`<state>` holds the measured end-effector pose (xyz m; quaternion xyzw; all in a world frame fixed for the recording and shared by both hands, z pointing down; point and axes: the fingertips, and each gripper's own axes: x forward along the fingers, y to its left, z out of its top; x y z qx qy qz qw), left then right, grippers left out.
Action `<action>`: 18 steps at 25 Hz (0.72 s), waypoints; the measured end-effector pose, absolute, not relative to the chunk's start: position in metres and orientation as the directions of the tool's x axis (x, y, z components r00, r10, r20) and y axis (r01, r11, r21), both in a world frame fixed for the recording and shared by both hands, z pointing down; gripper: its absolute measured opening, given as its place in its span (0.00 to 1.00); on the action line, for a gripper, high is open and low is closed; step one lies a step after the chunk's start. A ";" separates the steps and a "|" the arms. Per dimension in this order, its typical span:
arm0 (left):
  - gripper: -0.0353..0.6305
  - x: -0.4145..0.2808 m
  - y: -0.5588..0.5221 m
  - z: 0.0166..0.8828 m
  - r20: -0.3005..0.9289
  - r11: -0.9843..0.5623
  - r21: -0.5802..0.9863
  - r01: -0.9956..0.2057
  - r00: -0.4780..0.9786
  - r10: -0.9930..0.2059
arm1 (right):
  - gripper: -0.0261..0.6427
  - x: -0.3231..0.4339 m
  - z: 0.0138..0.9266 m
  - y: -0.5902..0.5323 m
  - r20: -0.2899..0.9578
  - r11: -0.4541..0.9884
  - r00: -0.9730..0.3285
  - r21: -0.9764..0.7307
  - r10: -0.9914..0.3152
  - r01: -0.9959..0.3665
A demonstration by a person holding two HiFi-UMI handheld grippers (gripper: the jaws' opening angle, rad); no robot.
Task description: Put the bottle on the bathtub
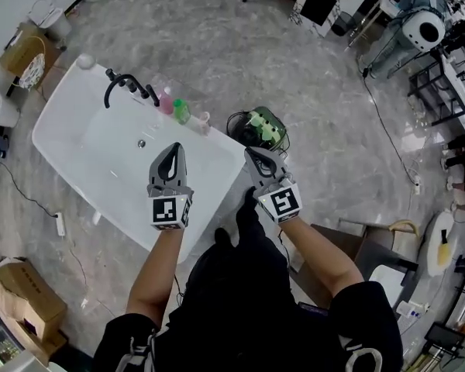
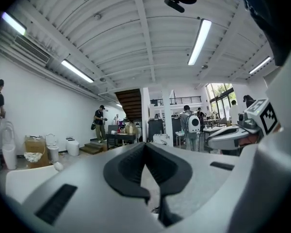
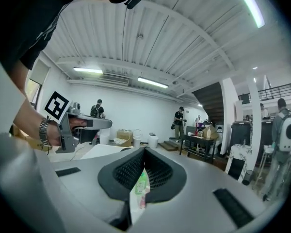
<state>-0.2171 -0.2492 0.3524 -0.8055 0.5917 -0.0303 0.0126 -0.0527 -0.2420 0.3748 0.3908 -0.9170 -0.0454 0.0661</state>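
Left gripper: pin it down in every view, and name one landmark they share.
Head view: left gripper, left of centre, over the bathtub.
Left gripper view: bottom centre, the gripper itself, jaws shut.
Right gripper view: far left, held level.
Shared landmark: the white bathtub.

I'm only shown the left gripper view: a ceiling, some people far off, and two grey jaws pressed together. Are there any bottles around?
Observer: Yes. The head view shows a pink bottle and a green bottle standing on the rim of a white bathtub.
Operator: Is there anything else there?
Observer: A black faucet rises from the rim right beside them.
Operator: What about the floor?
Observer: A dark basket stands by the tub's edge, holding green items that are probably more bottles.
Operator: And the other gripper?
Observer: The right gripper is shut on nothing, beside the left gripper.
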 end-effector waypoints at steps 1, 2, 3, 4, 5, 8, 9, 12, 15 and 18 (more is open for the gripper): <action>0.06 -0.218 -0.240 0.344 0.025 -0.297 -0.057 -0.953 0.296 -0.955 | 0.06 -0.052 0.365 -0.232 0.079 0.689 -0.685 0.133 -0.724 -0.713; 0.06 -0.217 -0.232 0.336 0.017 -0.296 -0.060 -0.953 0.295 -0.955 | 0.06 -0.051 0.356 -0.223 0.070 0.687 -0.685 0.132 -0.725 -0.714; 0.06 -0.215 -0.224 0.329 0.011 -0.297 -0.064 -0.953 0.297 -0.955 | 0.06 -0.050 0.348 -0.214 0.060 0.686 -0.685 0.131 -0.726 -0.716; 0.06 -0.212 -0.217 0.323 0.005 -0.299 -0.072 -0.952 0.299 -0.954 | 0.06 -0.049 0.339 -0.207 0.051 0.684 -0.684 0.131 -0.728 -0.718; 0.06 -0.209 -0.210 0.318 0.001 -0.302 -0.082 -0.950 0.303 -0.953 | 0.06 -0.048 0.331 -0.200 0.041 0.682 -0.683 0.132 -0.729 -0.720; 0.06 -0.197 -0.190 0.308 0.007 -0.311 -0.118 -0.943 0.312 -0.950 | 0.06 -0.043 0.312 -0.184 0.017 0.678 -0.682 0.133 -0.731 -0.723; 0.06 -0.191 -0.183 0.306 0.008 -0.314 -0.129 -0.941 0.316 -0.949 | 0.06 -0.039 0.307 -0.180 0.010 0.674 -0.679 0.128 -0.734 -0.727; 0.06 -0.175 -0.163 0.304 0.036 -0.326 -0.133 -0.936 0.324 -0.945 | 0.06 -0.027 0.299 -0.167 -0.005 0.659 -0.663 0.107 -0.748 -0.744; 0.06 -0.157 -0.148 0.303 0.027 -0.333 -0.136 -0.933 0.333 -0.943 | 0.06 -0.013 0.292 -0.157 -0.018 0.649 -0.654 0.099 -0.756 -0.754; 0.06 -0.137 -0.136 0.301 0.025 -0.325 -0.139 -0.936 0.324 -0.946 | 0.05 0.011 0.287 -0.150 -0.037 0.610 -0.615 0.093 -0.787 -0.787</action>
